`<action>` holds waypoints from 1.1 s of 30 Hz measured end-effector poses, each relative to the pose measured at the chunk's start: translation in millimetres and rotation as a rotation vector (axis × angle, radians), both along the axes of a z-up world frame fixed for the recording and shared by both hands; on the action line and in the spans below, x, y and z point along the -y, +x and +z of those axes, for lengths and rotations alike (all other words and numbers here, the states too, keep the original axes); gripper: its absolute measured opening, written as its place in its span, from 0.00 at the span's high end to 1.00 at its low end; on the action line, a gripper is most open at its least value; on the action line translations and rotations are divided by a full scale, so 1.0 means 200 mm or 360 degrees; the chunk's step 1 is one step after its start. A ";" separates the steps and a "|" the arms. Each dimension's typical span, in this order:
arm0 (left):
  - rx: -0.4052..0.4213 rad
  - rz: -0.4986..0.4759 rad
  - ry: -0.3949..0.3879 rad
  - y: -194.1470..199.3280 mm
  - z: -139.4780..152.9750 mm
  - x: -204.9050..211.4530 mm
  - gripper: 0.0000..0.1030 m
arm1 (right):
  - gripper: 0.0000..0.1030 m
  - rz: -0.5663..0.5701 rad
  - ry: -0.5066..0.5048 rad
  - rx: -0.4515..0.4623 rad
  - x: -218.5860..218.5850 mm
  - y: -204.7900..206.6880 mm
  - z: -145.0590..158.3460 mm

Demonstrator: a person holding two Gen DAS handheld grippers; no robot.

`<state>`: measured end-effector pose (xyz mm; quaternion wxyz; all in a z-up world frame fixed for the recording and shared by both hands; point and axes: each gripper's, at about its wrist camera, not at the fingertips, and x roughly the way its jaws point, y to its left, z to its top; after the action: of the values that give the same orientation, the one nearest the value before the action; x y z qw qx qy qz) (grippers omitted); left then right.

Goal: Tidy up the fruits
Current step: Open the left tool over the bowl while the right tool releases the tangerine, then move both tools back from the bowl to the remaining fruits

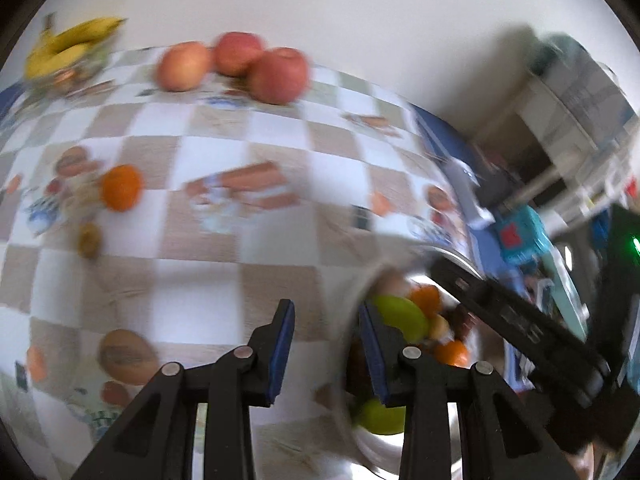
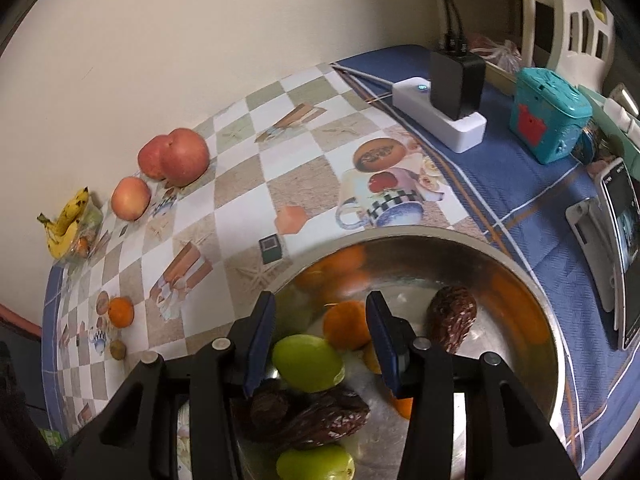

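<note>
We see the right gripper (image 2: 320, 340), jaws parted and empty, above the steel bowl (image 2: 532, 288) holding two green fruits (image 2: 308, 362). The left gripper (image 1: 326, 350) hovers narrow, empty. Three apples (image 2: 184, 156) line the wall; a power strip (image 2: 440, 118) sits beyond.

Soft, even indoor light fills both fisheye views, whose corners go black and edges bend. The left wrist view is smeared throughout by motion blur. The right wrist view is sharp; the round steel bowl (image 2: 532, 292) shows orange reflections.
</note>
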<state>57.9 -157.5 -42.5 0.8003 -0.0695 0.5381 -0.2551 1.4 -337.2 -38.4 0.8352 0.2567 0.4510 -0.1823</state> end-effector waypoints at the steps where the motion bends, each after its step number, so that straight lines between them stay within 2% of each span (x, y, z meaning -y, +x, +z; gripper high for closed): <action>1: -0.0008 0.0056 0.0018 0.02 -0.01 -0.03 0.64 | 0.53 0.0023 -0.0007 -0.0002 -0.02 0.01 0.00; 3: -0.0028 0.0165 0.0073 0.05 -0.03 -0.09 0.63 | 0.53 0.0072 -0.0027 -0.0003 -0.06 0.02 0.01; 4: -0.0044 0.0213 0.0096 0.07 -0.05 -0.13 0.56 | 0.54 0.0099 -0.0035 -0.0002 -0.08 0.03 0.02; 5: -0.0059 0.0247 0.0112 0.08 -0.06 -0.15 0.43 | 0.54 0.0127 -0.0045 -0.0001 -0.11 0.04 0.03; 6: -0.0081 0.0297 0.0126 0.10 -0.07 -0.19 0.38 | 0.54 0.0155 -0.0059 -0.0001 -0.13 0.05 0.04; 9: -0.0123 0.0369 0.0117 0.12 -0.09 -0.26 0.36 | 0.54 0.0216 -0.0080 -0.0007 -0.19 0.07 0.05; 12: -0.0115 0.0445 0.0166 0.15 -0.08 -0.33 0.22 | 0.53 0.0288 -0.0102 -0.0024 -0.25 0.10 0.04; 14: -0.0099 0.0491 0.0207 0.16 -0.08 -0.36 0.13 | 0.35 0.0329 -0.0125 -0.0047 -0.29 0.11 0.03; 15: -0.0090 0.0518 0.0229 0.17 -0.08 -0.39 0.11 | 0.32 0.0348 -0.0142 -0.0056 -0.31 0.12 0.02; 17: -0.0078 0.0563 0.0253 0.18 -0.07 -0.43 0.00 | 0.30 0.0384 -0.0169 -0.0074 -0.34 0.13 0.01; 21: -0.0052 0.0608 0.0320 0.20 -0.08 -0.50 0.00 | 0.24 0.0431 -0.0203 -0.0107 -0.38 0.15 -0.02; 23: -0.0028 0.0602 0.0360 0.20 -0.07 -0.53 0.00 | 0.08 0.0430 -0.0219 -0.0116 -0.39 0.16 -0.02; 28: 0.0074 0.0612 0.0375 0.24 -0.03 -0.64 0.00 | 0.07 0.0457 -0.0216 -0.0087 -0.42 0.17 -0.02; 33: 0.0158 0.0685 0.0291 0.29 0.03 -0.78 0.00 | 0.07 0.0494 -0.0216 0.0007 -0.47 0.19 0.03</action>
<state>116.0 -1.0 -36.0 0.8647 -0.0972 0.4917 -0.0319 39.6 -243.7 -32.8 0.8697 0.1273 0.4700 -0.0805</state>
